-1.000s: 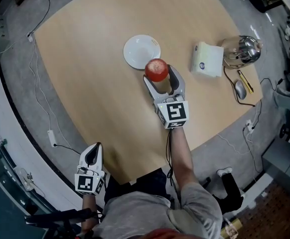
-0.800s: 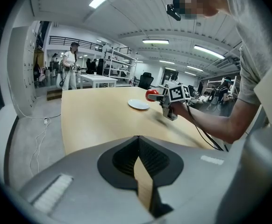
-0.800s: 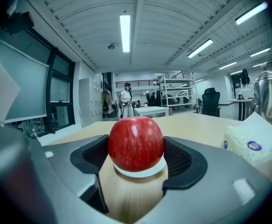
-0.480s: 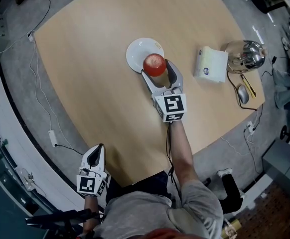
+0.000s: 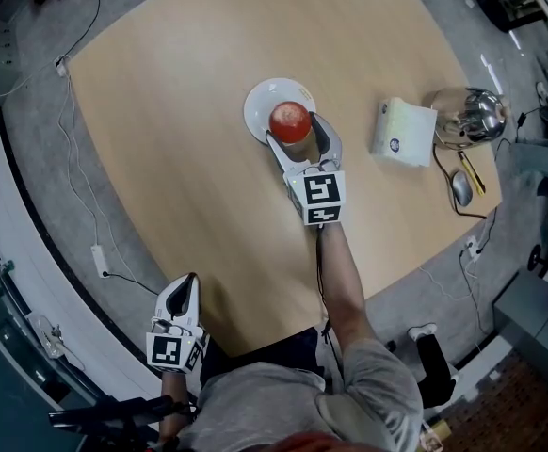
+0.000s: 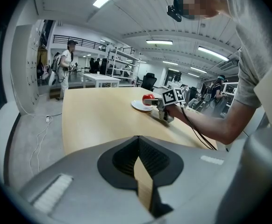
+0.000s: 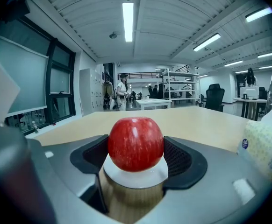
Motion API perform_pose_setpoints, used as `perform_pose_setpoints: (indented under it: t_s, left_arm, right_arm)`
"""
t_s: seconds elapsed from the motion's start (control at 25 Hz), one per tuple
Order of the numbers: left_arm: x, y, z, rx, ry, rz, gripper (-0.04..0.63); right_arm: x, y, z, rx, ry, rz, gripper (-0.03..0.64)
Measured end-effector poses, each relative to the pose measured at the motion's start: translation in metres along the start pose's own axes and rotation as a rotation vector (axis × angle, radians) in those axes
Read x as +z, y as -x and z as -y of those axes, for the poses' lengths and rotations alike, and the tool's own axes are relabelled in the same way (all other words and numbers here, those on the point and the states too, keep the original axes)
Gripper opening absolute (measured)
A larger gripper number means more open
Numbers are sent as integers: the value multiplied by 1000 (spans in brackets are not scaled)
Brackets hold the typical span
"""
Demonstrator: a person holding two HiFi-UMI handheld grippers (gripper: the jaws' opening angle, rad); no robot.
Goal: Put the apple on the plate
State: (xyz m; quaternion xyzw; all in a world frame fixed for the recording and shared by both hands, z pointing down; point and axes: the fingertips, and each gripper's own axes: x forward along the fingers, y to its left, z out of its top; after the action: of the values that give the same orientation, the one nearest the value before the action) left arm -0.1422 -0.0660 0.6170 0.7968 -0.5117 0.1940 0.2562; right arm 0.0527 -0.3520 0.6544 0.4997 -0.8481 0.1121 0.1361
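Note:
A red apple (image 5: 290, 121) sits between the jaws of my right gripper (image 5: 294, 130), which is shut on it. It hangs over the near right part of the small white plate (image 5: 261, 103) on the round wooden table (image 5: 180, 130). In the right gripper view the apple (image 7: 136, 143) fills the gap between the jaws, with the plate (image 7: 137, 177) just under it; whether they touch is unclear. My left gripper (image 5: 186, 282) hangs off the near table edge, shut and holding nothing. From the left gripper view the apple (image 6: 148, 97) and plate (image 6: 139, 106) show far across the table.
A white and yellow tissue pack (image 5: 404, 132) lies to the right of the plate. A shiny metal kettle (image 5: 470, 114), a mouse (image 5: 461, 188) and a yellow pen (image 5: 472, 173) sit by the right edge. Cables run over the floor. People stand far back in the room.
My right gripper has carried the apple forward and a little left, from beside the plate's near right edge to over the plate. The left gripper has stayed where it was.

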Motion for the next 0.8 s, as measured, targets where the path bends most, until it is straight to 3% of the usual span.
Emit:
perform_pose_setpoints:
  t_s: [0.8]
  left_arm:
    - [1,-3,-1,22,8,-8,20]
  right_arm:
    - [-6,-19,3,1,-11,-16,371]
